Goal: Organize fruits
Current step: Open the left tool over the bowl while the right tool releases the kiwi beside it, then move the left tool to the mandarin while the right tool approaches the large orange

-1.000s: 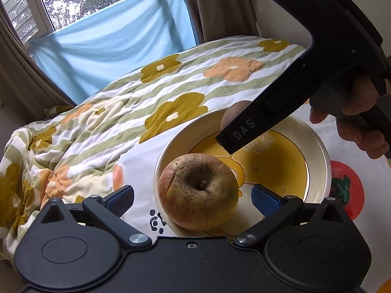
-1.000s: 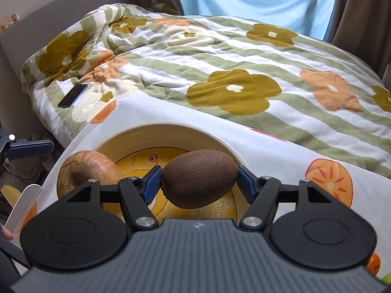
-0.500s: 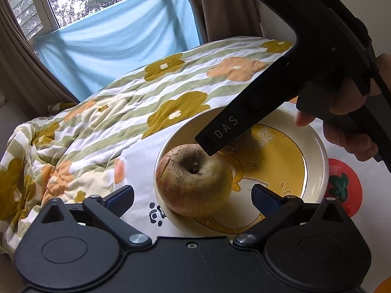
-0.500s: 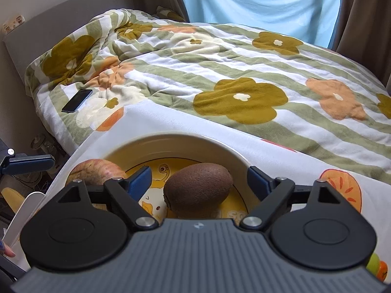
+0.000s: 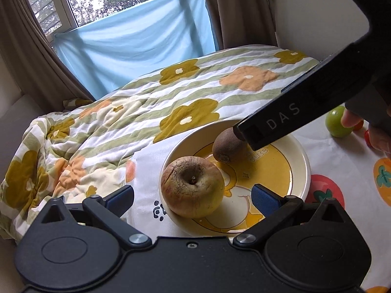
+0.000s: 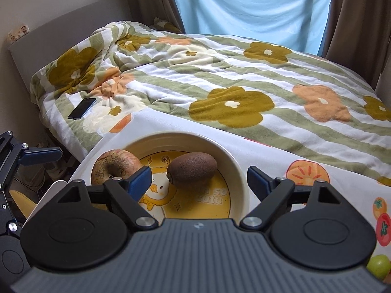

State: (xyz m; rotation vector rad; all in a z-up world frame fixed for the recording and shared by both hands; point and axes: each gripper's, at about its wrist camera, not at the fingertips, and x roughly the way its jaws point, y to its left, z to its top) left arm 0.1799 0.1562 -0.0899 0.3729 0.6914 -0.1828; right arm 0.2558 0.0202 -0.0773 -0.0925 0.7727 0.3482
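Note:
A cream plate (image 5: 301, 156) (image 6: 240, 171) with a yellow cartoon print lies on the fruit-print cloth. On it rest a wrinkled apple (image 5: 191, 186) (image 6: 114, 164) and a brown kiwi (image 5: 228, 146) (image 6: 191, 169), side by side and apart. My right gripper (image 6: 199, 180) is open just above the kiwi's near side, its pads clear of the fruit. My left gripper (image 5: 193, 196) is open around the apple's near side without touching it. The right gripper's black body crosses the left wrist view above the kiwi.
A small green fruit (image 5: 339, 124) (image 6: 378, 266) and a red one (image 5: 367, 136) lie on the cloth to the right of the plate. A flower-print duvet (image 6: 220, 78) covers the bed behind. A phone (image 6: 81, 108) lies on the duvet's left edge.
My right gripper let go of the kiwi, opened wide and drew back and up. The kiwi now rests on the plate. My left gripper pulled back slightly from the apple.

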